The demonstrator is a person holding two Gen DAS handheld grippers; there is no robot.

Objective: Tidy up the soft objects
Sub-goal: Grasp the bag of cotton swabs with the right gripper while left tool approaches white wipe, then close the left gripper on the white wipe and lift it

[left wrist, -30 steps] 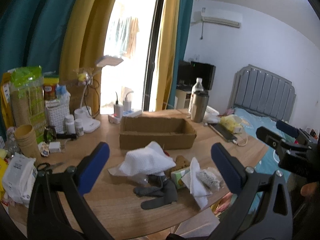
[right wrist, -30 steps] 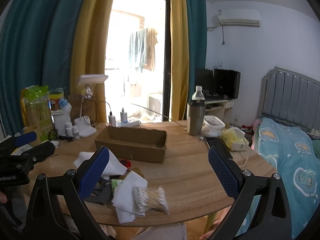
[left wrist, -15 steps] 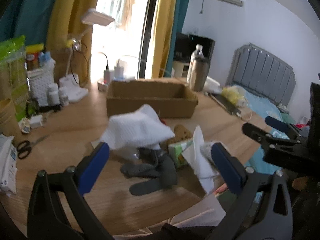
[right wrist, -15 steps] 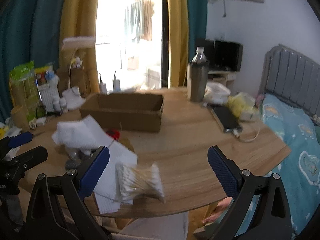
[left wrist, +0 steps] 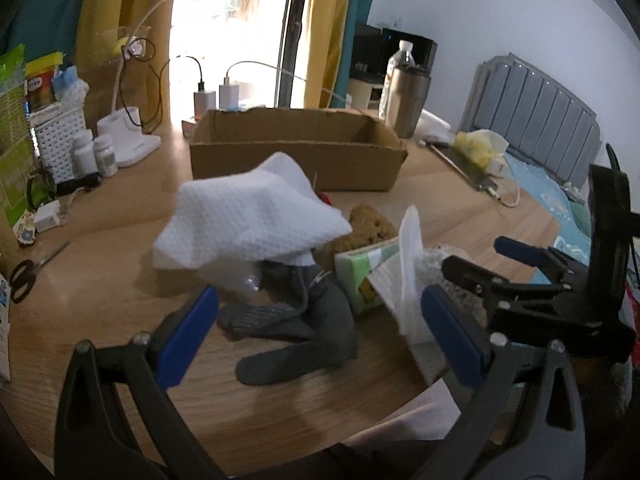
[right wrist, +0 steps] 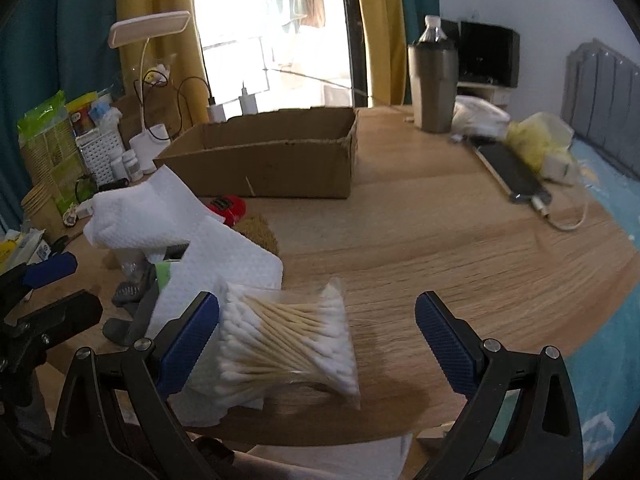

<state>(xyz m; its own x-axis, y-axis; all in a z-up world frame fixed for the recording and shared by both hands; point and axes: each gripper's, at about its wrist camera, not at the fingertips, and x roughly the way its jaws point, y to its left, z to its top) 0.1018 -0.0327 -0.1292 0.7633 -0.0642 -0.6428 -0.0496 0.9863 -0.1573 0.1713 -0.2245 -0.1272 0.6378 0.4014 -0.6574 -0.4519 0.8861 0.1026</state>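
Observation:
A pile of soft things lies at the near edge of the wooden table (left wrist: 100, 280). On top sits a white textured cloth (left wrist: 248, 216), with grey socks (left wrist: 304, 332) under it, a brown sponge (left wrist: 368, 228) and a green tissue pack (left wrist: 360, 276) beside it. My left gripper (left wrist: 320, 336) is open, its fingers on either side of the socks. In the right wrist view a bag of cotton swabs (right wrist: 288, 340) lies on white paper towel (right wrist: 224, 264). My right gripper (right wrist: 316, 340) is open with the bag between its fingers. An open cardboard box (right wrist: 272, 160) stands behind.
Along the left stand a desk lamp (left wrist: 132, 136), a white basket (left wrist: 56, 140), pill bottles (left wrist: 96, 156), scissors (left wrist: 28, 272) and snack bags. A steel tumbler (right wrist: 432, 88), a phone (right wrist: 508, 172) and a yellow bag (right wrist: 540, 140) sit at the right. A bed (right wrist: 608, 184) lies beyond the table edge.
Both grippers have dropped and moved forward toward the pile. The socks now lie between the left fingers and the swab bag between the right fingers. Both stay open.

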